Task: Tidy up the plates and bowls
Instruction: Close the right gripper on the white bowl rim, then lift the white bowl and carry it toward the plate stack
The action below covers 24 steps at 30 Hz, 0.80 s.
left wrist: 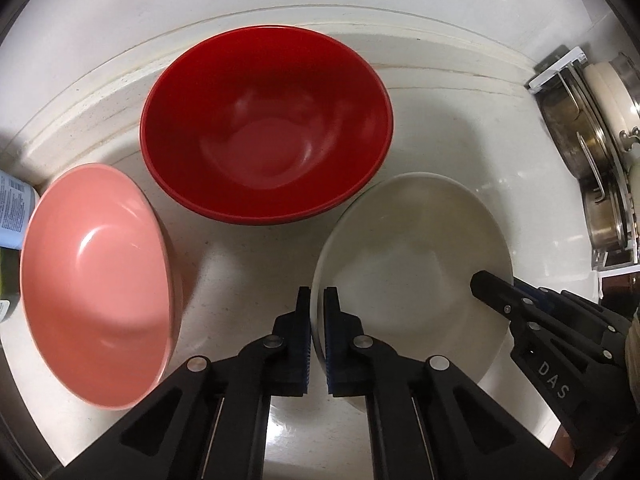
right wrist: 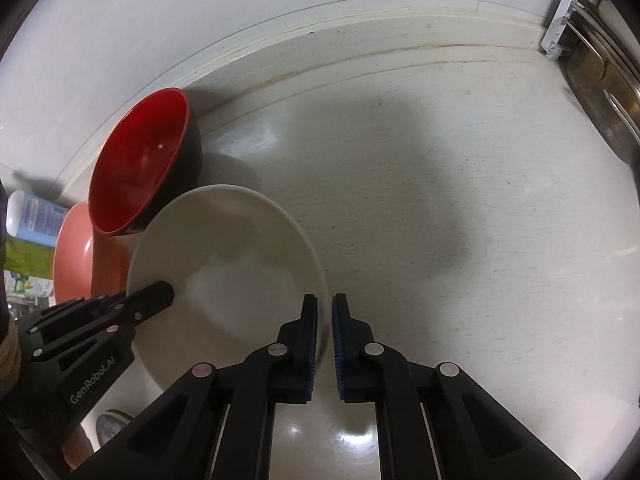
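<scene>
**White bowl gripped on both sides**

The white bowl sits on the pale counter, its rim pinched by the left gripper and the right gripper on opposite edges. Beside it stand a red bowl and a pink bowl. Only the right wrist view shows the red bowl's dark outside. Steel pans lean in a rack at the right, near the white wall.

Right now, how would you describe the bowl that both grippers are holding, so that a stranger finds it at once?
Three bowls stand on the pale counter near the wall. The white bowl is nearest the metal pots, in front of the red bowl. It alone is pale, and the left gripper and right gripper pinch its rim on opposite sides; the pink bowl stands free.
</scene>
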### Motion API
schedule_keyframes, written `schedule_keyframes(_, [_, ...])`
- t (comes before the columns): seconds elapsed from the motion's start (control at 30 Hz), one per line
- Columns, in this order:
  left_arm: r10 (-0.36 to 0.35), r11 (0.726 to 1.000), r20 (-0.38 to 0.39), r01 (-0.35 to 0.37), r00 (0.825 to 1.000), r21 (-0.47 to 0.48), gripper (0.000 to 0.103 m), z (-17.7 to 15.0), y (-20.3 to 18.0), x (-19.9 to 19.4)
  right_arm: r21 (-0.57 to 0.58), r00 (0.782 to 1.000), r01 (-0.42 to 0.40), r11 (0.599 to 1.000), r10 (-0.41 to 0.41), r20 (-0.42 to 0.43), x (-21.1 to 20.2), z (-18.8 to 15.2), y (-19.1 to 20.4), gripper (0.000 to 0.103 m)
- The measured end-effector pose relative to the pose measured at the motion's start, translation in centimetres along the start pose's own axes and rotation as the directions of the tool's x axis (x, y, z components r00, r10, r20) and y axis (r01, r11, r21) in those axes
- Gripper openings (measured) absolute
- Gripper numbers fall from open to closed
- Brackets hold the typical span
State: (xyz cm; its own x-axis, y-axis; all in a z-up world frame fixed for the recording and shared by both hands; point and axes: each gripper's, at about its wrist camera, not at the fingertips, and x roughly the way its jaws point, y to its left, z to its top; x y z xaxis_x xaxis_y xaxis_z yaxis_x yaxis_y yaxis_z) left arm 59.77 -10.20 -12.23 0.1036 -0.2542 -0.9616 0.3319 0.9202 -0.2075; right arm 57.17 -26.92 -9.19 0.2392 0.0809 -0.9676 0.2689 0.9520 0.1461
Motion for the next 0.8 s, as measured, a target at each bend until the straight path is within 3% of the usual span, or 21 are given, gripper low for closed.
schedule_keyframes(0.43, [-0.008,1.000,0.047,0.008,0.999,0.006,0.008,-1.8,-1.2,-2.8,0.003,0.999,-0.005,1.000,0.005,0.036,-2.2,-1.0,-0.4,0.009])
schedule_keyframes(0.8, [-0.029,0.999,0.086,0.026,0.996,0.037,0.008,-6.7,-4.1,-6.1,-0.016,0.996,0.012,1.000,-0.011,0.090,-6.6,-5.9,-1.8,0.009])
